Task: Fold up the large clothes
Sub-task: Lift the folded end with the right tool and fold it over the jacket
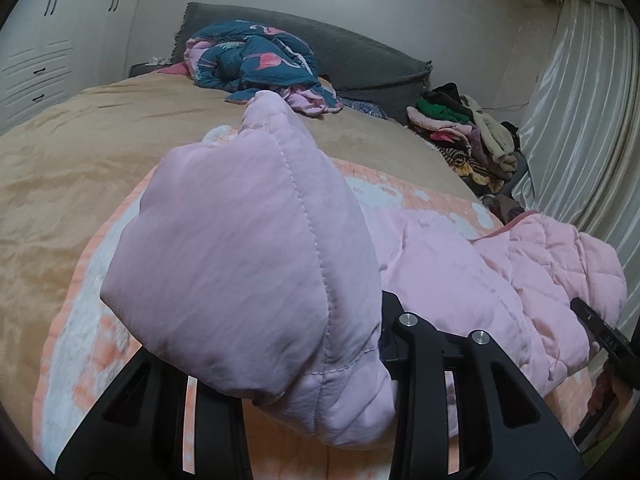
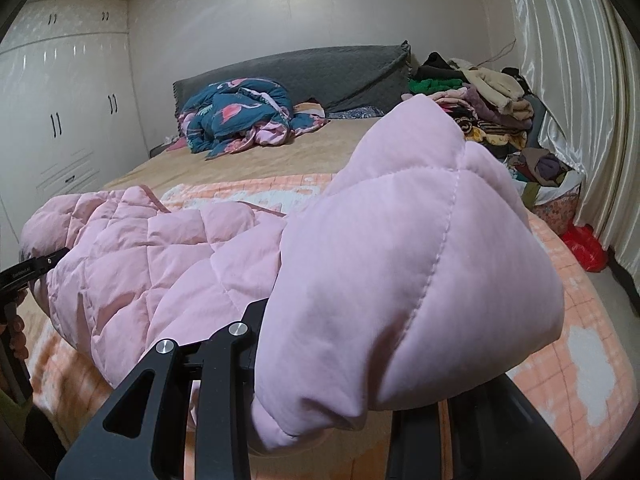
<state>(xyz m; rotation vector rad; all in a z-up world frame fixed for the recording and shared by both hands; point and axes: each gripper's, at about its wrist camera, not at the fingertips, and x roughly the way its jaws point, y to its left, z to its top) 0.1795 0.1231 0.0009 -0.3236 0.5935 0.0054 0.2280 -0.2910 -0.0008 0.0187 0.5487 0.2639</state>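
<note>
Left wrist view showed the left gripper (image 1: 320, 376) angled downward over the bed, its black plastic fingers (image 1: 424, 364) pinched on a thick fold of the pale pink quilted puffer jacket (image 1: 248, 264), which bulged up and over the jaws and hid the tips. The jacket's padded fabric looked smooth and slightly glossy, crossed by stitched seams that divided it into puffy panels. It stretched away to the right, sagging between the two tools, and its far end was held by the right gripper (image 1: 600, 332), seen there only as a black bar at the frame's edge.

From the right wrist camera the right gripper (image 2: 328, 380) was tilted down likewise, clamped on another bunched end of the same jacket. The left gripper (image 2: 28, 274) appeared at the far left, with fingers of a hand (image 2: 16, 336) just below it.

Under the jacket lay an orange-and-white checked fleecy blanket (image 2: 580, 360), spread on a tan bedsheet (image 1: 80, 152). A crumpled teal and pink flamingo-print quilt (image 2: 236, 120) lay near the grey padded headboard (image 2: 304, 68). A heap of mixed folded clothes (image 2: 484, 104) sat beside shiny cream curtains (image 2: 568, 100), and white panelled wardrobes (image 2: 60, 120) lined the left wall.
</note>
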